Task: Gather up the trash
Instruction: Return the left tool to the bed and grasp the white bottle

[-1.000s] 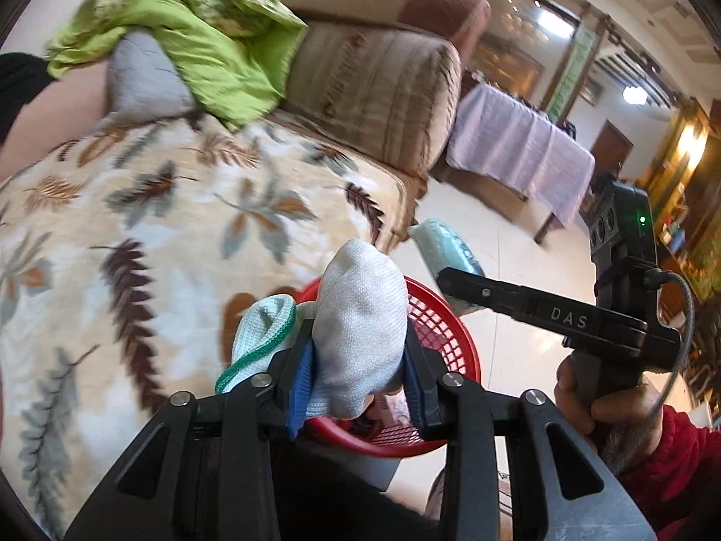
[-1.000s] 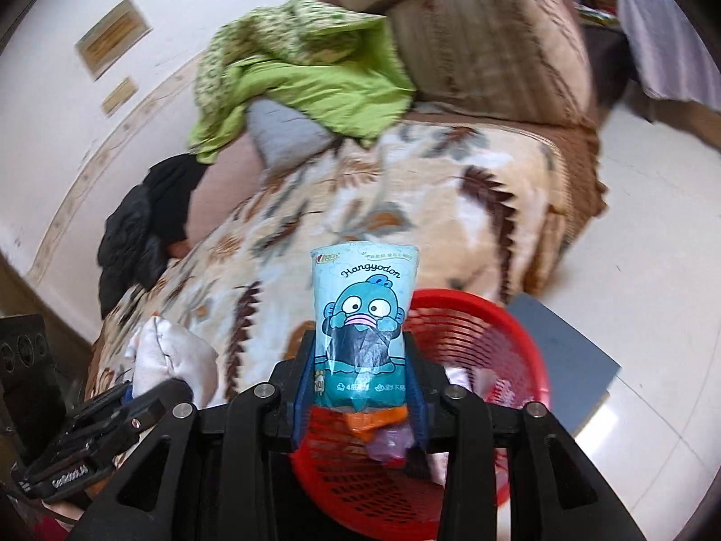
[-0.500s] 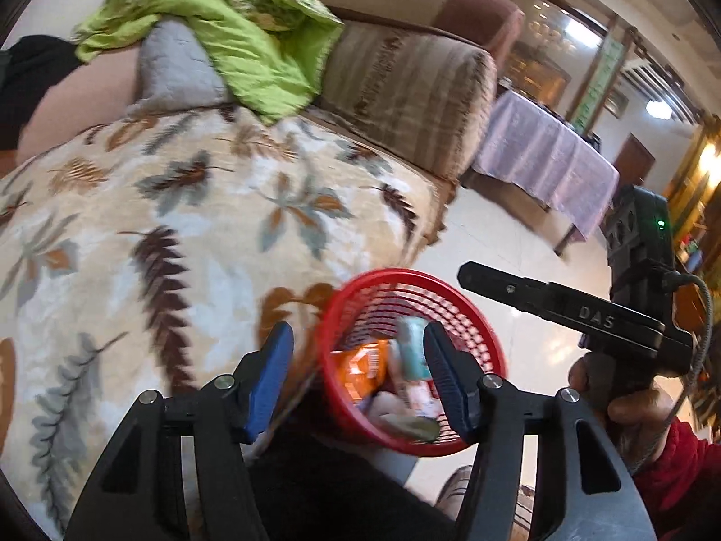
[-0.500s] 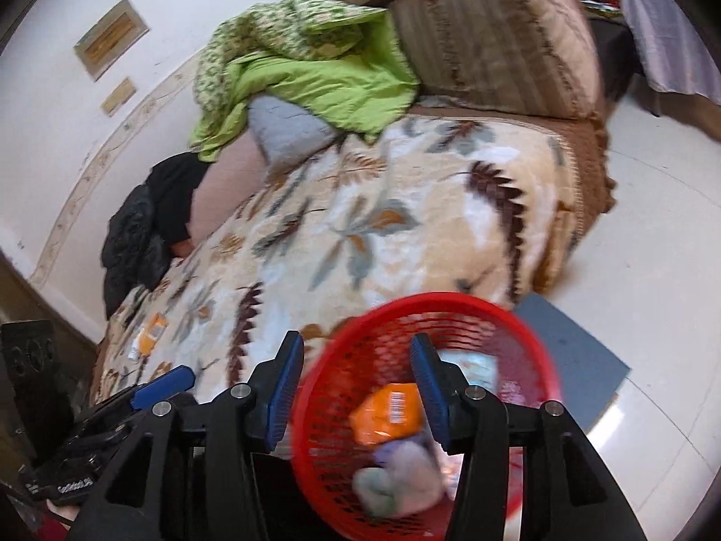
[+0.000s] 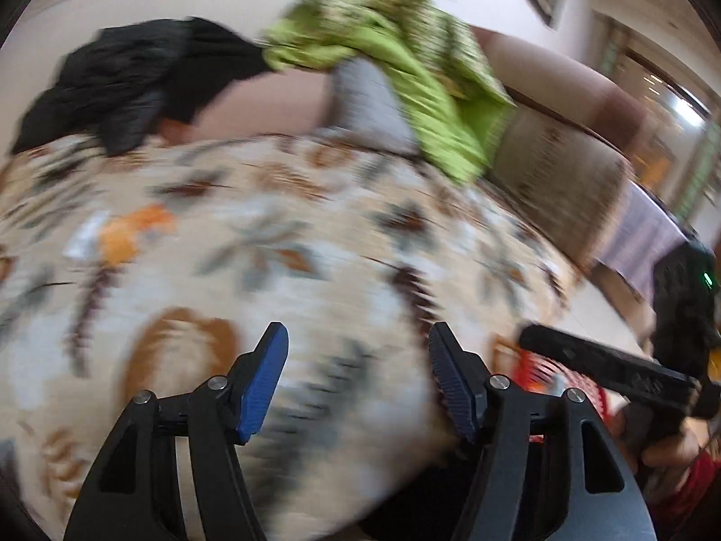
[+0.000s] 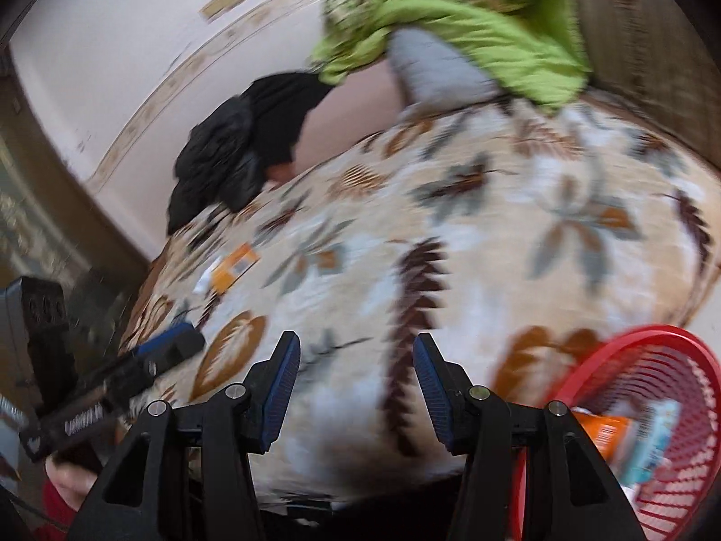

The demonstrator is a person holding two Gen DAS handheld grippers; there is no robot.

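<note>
My left gripper (image 5: 356,347) is open and empty above the leaf-patterned blanket (image 5: 315,279). My right gripper (image 6: 356,356) is also open and empty over the same blanket (image 6: 473,243). An orange and white wrapper (image 5: 121,234) lies on the blanket at the far left; it also shows in the right wrist view (image 6: 232,268). The red mesh basket (image 6: 667,347) stands at the lower right and holds an orange packet (image 6: 606,433) and a light blue packet (image 6: 653,437). A strip of the basket (image 5: 549,372) shows behind the right gripper in the left wrist view. Both views are blurred.
A green quilt (image 5: 405,58) and a grey pillow (image 5: 369,103) lie at the sofa's back. Black clothing (image 5: 130,81) is piled at the left. A striped armrest (image 5: 563,180) and a cloth-covered table (image 5: 644,234) are at the right.
Both grippers let go of their trash over the basket, the white cloth and the blue packet, then opened and swung left over the blanket. The basket now sits at the right edge.
</note>
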